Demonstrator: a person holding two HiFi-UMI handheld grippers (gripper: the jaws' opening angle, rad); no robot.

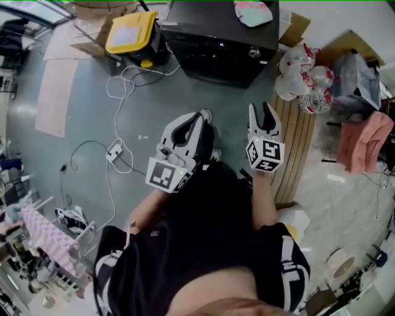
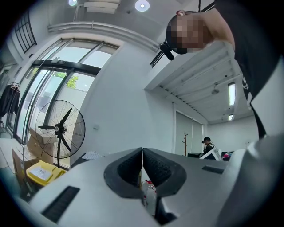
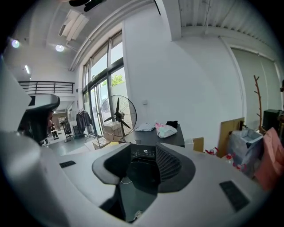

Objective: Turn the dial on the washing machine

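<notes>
2 grippers are counted: left gripper point(image 1: 202, 115) and right gripper point(image 1: 260, 108), w/ 2 marker cubes point(image 1: 166, 174), 1 per gripper. 1 washing machine point(image 1: 222, 43) is seen, w/ 1 dial point(image 1: 253, 53) and 1 pale bag point(image 1: 253, 12). 1 yellow-lidded box point(image 1: 131, 31), 1 power strip point(image 1: 115, 150) and 1 slatted wooden board point(image 1: 295, 145) are noted. 1 standing fan point(image 2: 60, 128) and 1 coat stand point(image 2: 185, 141) are shown — plus 1 further person point(image 2: 207, 144) at the back. Overhead, 2 round lights point(image 2: 142, 5) and 2 strip lights point(image 2: 231, 93) are counted. No. of bottles in the wrapped pack point(image 1: 302, 77) can't be told.
</notes>
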